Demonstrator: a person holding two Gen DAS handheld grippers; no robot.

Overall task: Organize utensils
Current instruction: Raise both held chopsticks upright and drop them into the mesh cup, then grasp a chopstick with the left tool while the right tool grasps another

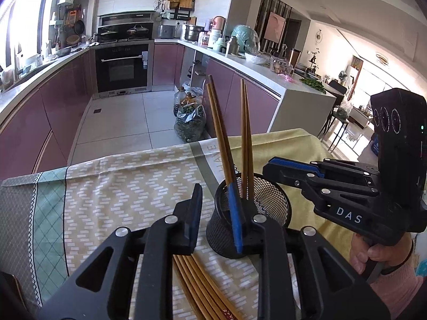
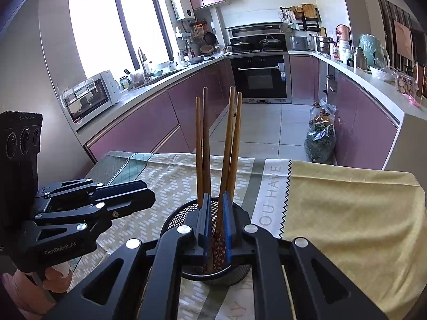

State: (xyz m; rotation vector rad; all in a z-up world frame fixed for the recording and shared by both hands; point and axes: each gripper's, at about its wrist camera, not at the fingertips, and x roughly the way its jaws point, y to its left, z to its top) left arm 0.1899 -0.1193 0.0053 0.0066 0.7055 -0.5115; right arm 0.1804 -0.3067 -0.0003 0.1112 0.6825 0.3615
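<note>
Only the left wrist view shows loose chopsticks [image 1: 197, 288] lying flat on the tabletop [image 1: 120, 176] below the left gripper [image 1: 217, 213], whose fingers stand apart, empty. The right wrist view shows the right gripper [image 2: 216, 218] pinching 2 patterned chopsticks [image 2: 228, 144] narrowly. 4 stand near upright, tips up, in the mesh holder [image 2: 176, 221] on the patterned cloth, kitchen beyond.
</note>
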